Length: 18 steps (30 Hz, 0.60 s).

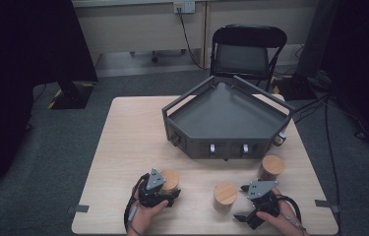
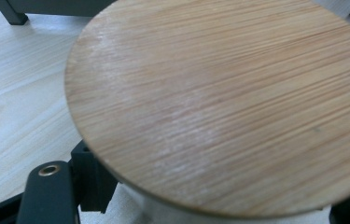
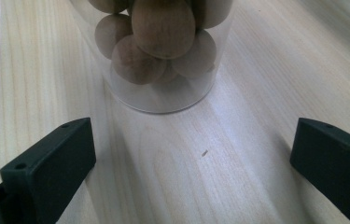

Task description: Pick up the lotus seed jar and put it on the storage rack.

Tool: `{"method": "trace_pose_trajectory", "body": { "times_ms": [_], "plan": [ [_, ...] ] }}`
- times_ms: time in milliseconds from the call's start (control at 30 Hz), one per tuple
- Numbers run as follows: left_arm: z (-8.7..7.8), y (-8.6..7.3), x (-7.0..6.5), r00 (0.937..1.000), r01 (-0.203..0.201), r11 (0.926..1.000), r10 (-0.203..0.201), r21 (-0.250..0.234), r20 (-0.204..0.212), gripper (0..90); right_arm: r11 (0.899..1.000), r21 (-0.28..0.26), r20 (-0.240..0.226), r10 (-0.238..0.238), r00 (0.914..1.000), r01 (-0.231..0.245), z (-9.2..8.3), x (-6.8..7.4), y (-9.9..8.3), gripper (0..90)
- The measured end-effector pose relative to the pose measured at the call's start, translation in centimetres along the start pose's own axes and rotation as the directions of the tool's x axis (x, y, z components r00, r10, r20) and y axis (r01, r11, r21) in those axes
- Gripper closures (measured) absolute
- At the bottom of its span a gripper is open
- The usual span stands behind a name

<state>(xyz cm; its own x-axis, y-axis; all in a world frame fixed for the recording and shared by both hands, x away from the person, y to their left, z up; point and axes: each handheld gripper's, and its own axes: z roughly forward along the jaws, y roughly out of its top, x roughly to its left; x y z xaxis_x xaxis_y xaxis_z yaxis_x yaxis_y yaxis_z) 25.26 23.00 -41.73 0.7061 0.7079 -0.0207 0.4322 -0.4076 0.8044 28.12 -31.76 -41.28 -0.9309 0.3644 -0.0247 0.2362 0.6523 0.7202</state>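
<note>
Left jar (image 1: 170,180) stands upright on the bench (image 1: 123,142), near the front edge, left of centre. Your left gripper (image 1: 165,195) is on it: fingers closed on the jar below its wooden lid (image 2: 219,102), gripping it. In the left gripper view the round lid sits just above the fingers (image 2: 46,191), grain running across, with pale jar wall under its rim.

Middle jar (image 1: 225,194) stands upright to the right of the first, well apart from it, also near the front edge. Your right gripper (image 1: 245,202) sits just to its right, pointing at it. Its fingers (image 3: 51,158) stand wide open, with bare bench between them. In the right gripper view the jar is clear-walled, holds brown wooden balls (image 3: 163,28), and stands ahead of the fingertips, not between them and not touching.

Third jar (image 1: 271,167) stands farther back on the right, close to the tray (image 1: 231,123) but apart from it.

The tray is dark, angular, with raised walls, and takes up the far half of the bench. Behind the bench stands a black folding chair (image 1: 246,51).
</note>
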Motion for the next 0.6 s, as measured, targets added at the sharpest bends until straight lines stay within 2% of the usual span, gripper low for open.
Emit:
{"method": "trace_pose_trajectory", "body": {
  "times_ms": [267,600],
  "plan": [
    [-0.19,0.28,0.10,1.0000,0.008,0.9999,-0.008,0.013,0.001,25.7,1.000,0.000,0.000,0.000,1.0000,0.000,0.00,0.00,0.00,0.0],
    [-0.70,0.83,0.48,0.9998,0.015,0.9999,-0.015,0.000,0.012,25.7,1.000,0.000,0.000,0.000,1.0000,0.000,0.00,0.00,0.00,0.0]
  ]
}}
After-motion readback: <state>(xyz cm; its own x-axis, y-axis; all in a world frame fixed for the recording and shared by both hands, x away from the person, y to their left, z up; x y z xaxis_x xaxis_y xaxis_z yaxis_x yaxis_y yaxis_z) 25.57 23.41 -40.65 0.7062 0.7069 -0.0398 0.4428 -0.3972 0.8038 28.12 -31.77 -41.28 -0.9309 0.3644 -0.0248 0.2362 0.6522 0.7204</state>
